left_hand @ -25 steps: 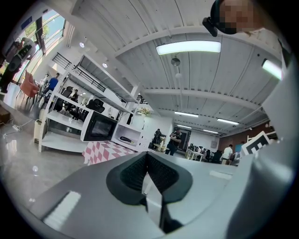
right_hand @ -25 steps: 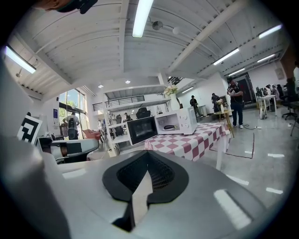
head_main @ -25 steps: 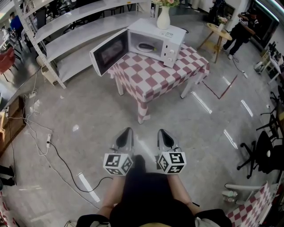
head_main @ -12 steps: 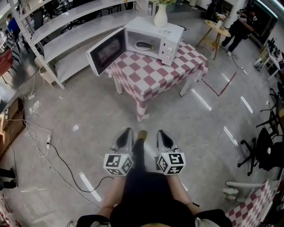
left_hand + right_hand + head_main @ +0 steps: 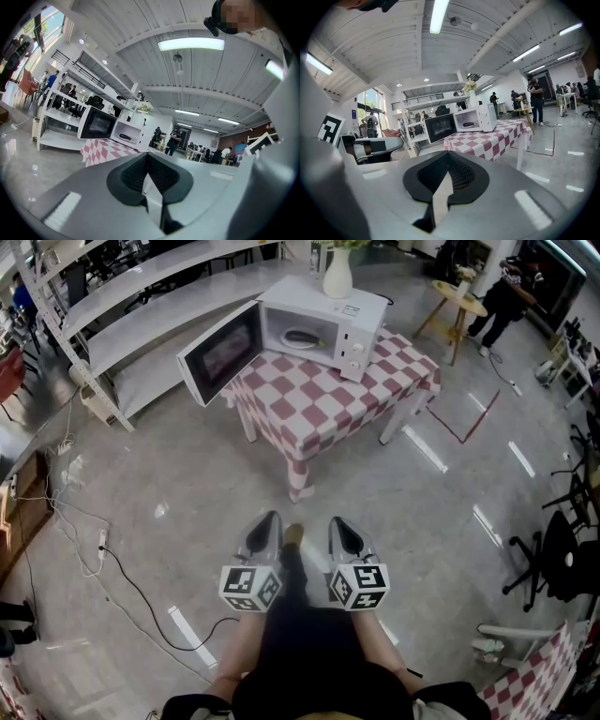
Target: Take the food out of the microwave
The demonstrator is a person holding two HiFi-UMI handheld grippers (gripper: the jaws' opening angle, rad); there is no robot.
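A white microwave (image 5: 323, 324) stands on a table with a red-and-white checked cloth (image 5: 328, 395), its door (image 5: 220, 352) swung open to the left. Inside lies a dark dish of food (image 5: 302, 335). A white vase (image 5: 337, 276) sits on top. My left gripper (image 5: 267, 521) and right gripper (image 5: 339, 526) are held side by side, well short of the table, both shut and empty. The left gripper view shows the open microwave (image 5: 129, 133) far ahead of the jaws. In the right gripper view the microwave (image 5: 480, 118) and the food (image 5: 468, 124) are equally distant.
Long white shelves (image 5: 141, 315) run behind and left of the table. Cables and a power strip (image 5: 103, 545) lie on the floor at left. A round side table (image 5: 459, 306) and a person (image 5: 506, 296) are at back right; an office chair (image 5: 562, 559) stands at right.
The table and microwave have shifted a little up and left in the head view. A foot now shows between the grippers. Both grippers stay shut, side by side.
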